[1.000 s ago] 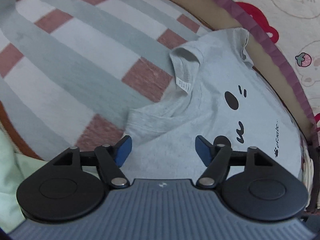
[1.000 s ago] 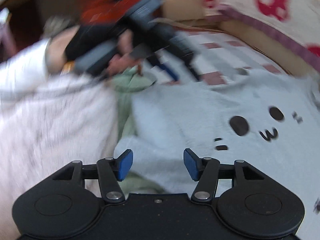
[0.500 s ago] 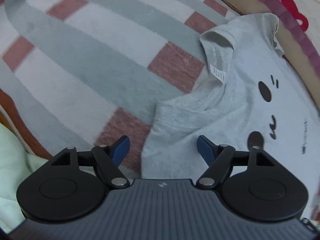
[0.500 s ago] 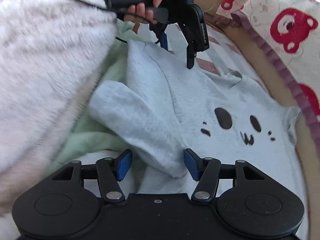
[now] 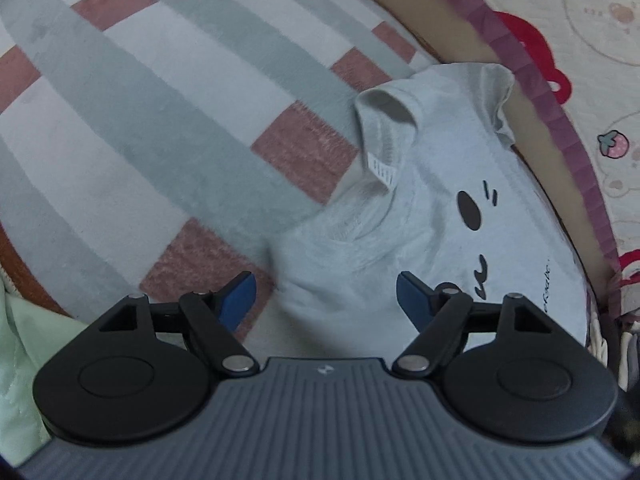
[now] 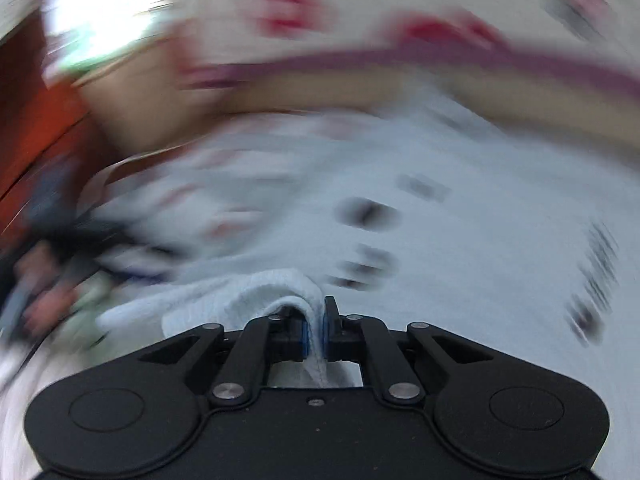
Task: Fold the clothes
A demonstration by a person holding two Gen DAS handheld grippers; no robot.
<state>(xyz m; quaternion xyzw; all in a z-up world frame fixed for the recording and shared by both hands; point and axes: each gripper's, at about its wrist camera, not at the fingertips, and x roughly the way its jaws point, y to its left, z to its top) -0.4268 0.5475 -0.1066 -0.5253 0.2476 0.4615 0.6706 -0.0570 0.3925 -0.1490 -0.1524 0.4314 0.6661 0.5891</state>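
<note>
Shirt: grey tee (image 5: 420,216) w/ black face print, lying flat on the striped blanket (image 5: 160,120); I take it as my landmark.
Collar: turned up at tee's far end, white tag (image 5: 382,170) hanging off it.
L gripper (image 5: 326,294): I see jaws wide, nothing between them, hovering over tee's near edge, blue pads either side of the fabric, not touching as far as I can tell.
R gripper (image 6: 315,330): jaws narrow, clamped on a bunched fold of the tee (image 6: 460,280); fabric ridges up just ahead of the pads.
R view: heavy blur, face print only smeared dark marks.
Bear-print cloth (image 5: 592,60): w/ purple border, just beyond tee's right side.
Pale green fabric (image 5: 16,360): well left of tee, at blanket edge.
</note>
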